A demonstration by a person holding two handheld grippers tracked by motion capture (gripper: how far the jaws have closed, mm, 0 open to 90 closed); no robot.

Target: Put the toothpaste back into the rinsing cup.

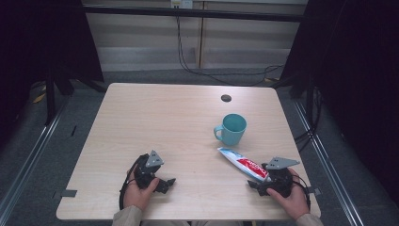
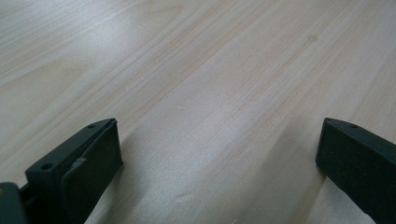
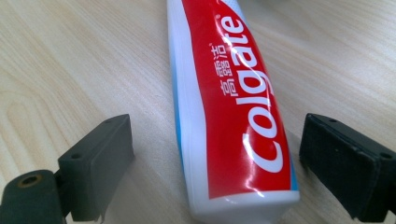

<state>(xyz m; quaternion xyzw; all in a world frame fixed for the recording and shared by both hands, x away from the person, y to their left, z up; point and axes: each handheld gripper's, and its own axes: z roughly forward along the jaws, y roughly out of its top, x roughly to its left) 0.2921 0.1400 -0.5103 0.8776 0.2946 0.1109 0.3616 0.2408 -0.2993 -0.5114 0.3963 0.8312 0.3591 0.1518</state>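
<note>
Toothpaste tube between spread right jaws, teal mug beyond

Right gripper (image 3: 212, 168) jaws stand wide apart, released, straddling the near end of the toothpaste tube (image 3: 224, 107); pads not pressing it, small gaps on both sides. Tube lies flat on the table (image 1: 179, 122), near-right area, pointing far-left toward the mug. Writing on tube: "Colgate" in white on red, Chinese characters beside it, white and blue edges. Left gripper (image 2: 219, 154) jaws also spread wide, nothing between them, bare wood below; it sits near-left, well apart from the tube. Teal mug (image 1: 232, 129) stands upright just beyond the tube's far end, handle to the left; inside can't be made out. Dark round spot (image 1: 226, 98) on the table farther back.
</note>
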